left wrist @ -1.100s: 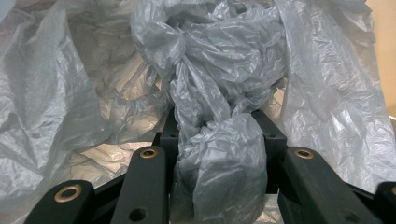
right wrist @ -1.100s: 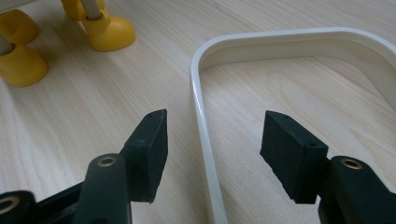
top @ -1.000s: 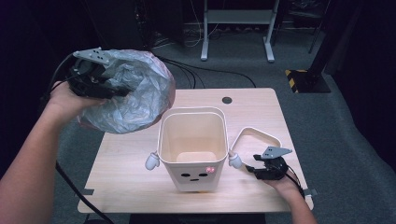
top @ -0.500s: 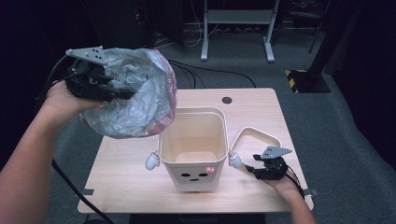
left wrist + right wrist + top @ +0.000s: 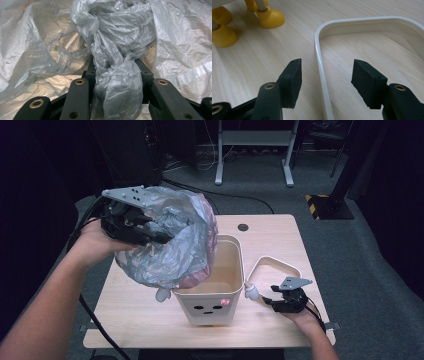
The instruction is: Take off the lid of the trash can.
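A crumpled grey plastic bag (image 5: pixel 172 245) hangs above the table's left half, and its right edge overlaps the left rim of the cream bin (image 5: pixel 207 307) with a small face on its front. My left gripper (image 5: pixel 152 234) is shut on the bag's bunched neck (image 5: pixel 117 82), which fills the gap between the jaws. A white oval ring (image 5: pixel 295 267) lies flat on the table to the right of the bin. My right gripper (image 5: pixel 267 301) rests at the ring's near-left side, open, with the ring's rim (image 5: pixel 319 65) running between its jaws and no pad touching it.
The wooden table (image 5: pixel 125 320) has a small dark hole (image 5: pixel 243 227) near its far edge. Rounded knobs (image 5: pixel 270 17) stick out at the bin's sides, one close to my right gripper. A cable (image 5: pixel 95 320) trails off the table's left edge. Dark floor and a metal stand (image 5: pixel 252 150) lie beyond.
My left hand has carried the bag to the right, from over the table's left corner to overlapping the bin's left rim. The right gripper has stayed in place.
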